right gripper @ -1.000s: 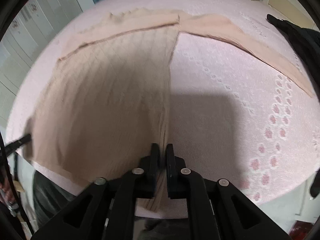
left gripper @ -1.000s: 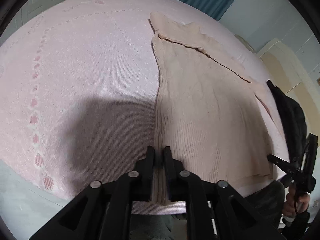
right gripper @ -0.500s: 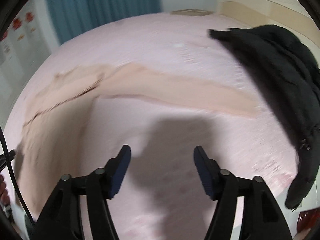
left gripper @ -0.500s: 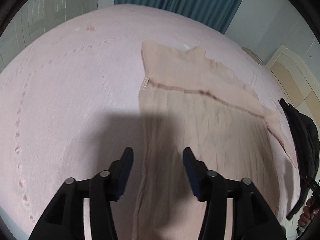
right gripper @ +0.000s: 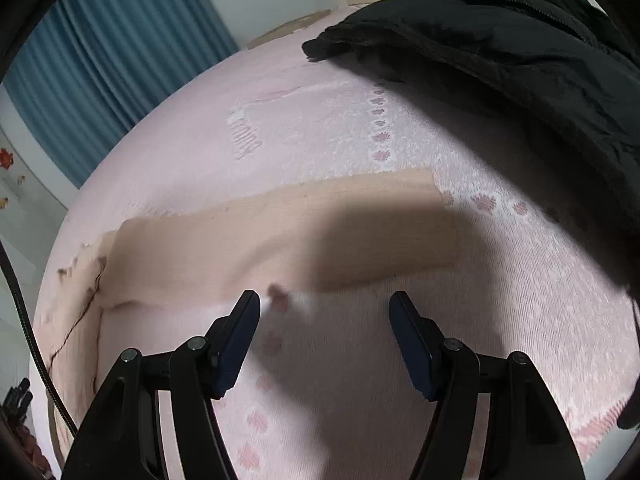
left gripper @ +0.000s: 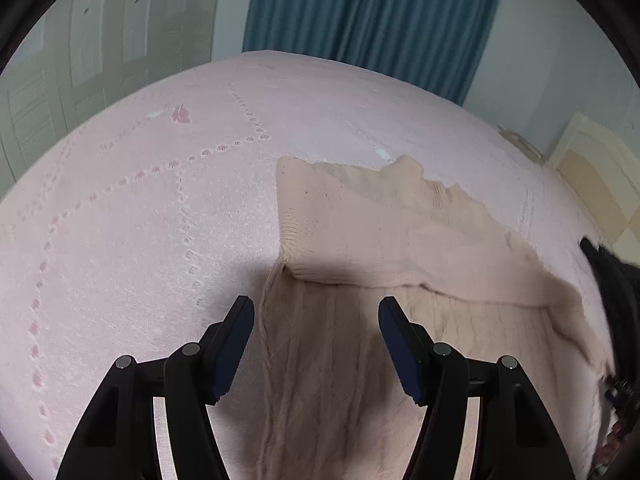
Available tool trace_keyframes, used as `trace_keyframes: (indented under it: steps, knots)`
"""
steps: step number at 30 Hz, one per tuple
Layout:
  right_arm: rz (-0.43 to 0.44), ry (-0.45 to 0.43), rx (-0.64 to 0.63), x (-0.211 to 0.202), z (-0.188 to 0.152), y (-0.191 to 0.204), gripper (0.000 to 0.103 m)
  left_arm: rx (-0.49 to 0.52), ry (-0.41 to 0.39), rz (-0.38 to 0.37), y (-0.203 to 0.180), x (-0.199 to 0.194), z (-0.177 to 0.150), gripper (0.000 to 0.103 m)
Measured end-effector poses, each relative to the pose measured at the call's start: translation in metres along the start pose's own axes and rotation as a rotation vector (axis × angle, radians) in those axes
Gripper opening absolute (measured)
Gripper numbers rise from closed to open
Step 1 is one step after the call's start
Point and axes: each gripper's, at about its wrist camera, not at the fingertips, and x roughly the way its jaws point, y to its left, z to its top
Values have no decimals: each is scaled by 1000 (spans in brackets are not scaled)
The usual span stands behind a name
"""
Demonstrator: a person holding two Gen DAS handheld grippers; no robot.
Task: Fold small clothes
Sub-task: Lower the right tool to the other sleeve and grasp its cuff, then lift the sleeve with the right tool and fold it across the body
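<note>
In the left wrist view, my left gripper (left gripper: 316, 344) has let go: a second ago its jaws were pinched together on the near edge of the beige knit sweater (left gripper: 360, 340), and now they stand apart and are opening further, with nothing pressed between the pads. The sweater lies flat on the pink bedspread (left gripper: 140, 220), filling the lower centre and right of the frame, its body under the open jaws and one sleeve folded across the upper part toward the right. The camera has swung up the garment, so the teal curtain (left gripper: 372, 20) now fills the top of the frame. In the right wrist view, my right gripper (right gripper: 324, 340) has also released the hem it was clamped on; its jaws are spread wide over bare bedspread. The other sleeve (right gripper: 300, 232) stretches across the middle of the frame, still laid out straight, just ahead of the fingertips. A black jacket (right gripper: 500, 40) sits at upper right, well apart from the sleeve. I judge the bottom hem is placed, and that outstretched sleeve looks like my next fold.
</note>
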Motion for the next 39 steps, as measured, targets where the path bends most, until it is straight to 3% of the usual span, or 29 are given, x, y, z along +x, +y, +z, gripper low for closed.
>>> trace_keyframes:
  steps: [8, 9, 11, 12, 15, 22, 27, 32, 39]
  knots:
    - [-51, -18, 22, 12, 27, -5, 64, 1, 16, 5, 2, 5, -4, 63]
    - [-71, -22, 19, 13, 31, -4, 57, 2, 13, 4, 4, 4, -4, 63]
    - [-103, -23, 5, 14, 37, -4, 30, 5, 9, -2, 9, -1, -4, 63]
    - [-108, -21, -5, 13, 39, -4, 10, 12, 5, 0, 12, -5, -4, 63]
    - [-124, -73, -64, -3, 44, 9, 4, 25, -15, 9, 22, -16, -2, 63]
    - [-102, -225, -263, -73, 58, 100, 4, -46, -18, -4, 60, -30, 7, 63]
    - [-21, -276, -336, -113, 58, 162, 4, -80, -40, -34, 77, -40, 9, 63]
    - [31, -302, -451, -127, 57, 243, 4, -88, -70, -28, 93, -52, 12, 63]
    - [157, -323, -645, -120, 23, 398, 4, -60, -95, 3, 123, -58, 29, 63]
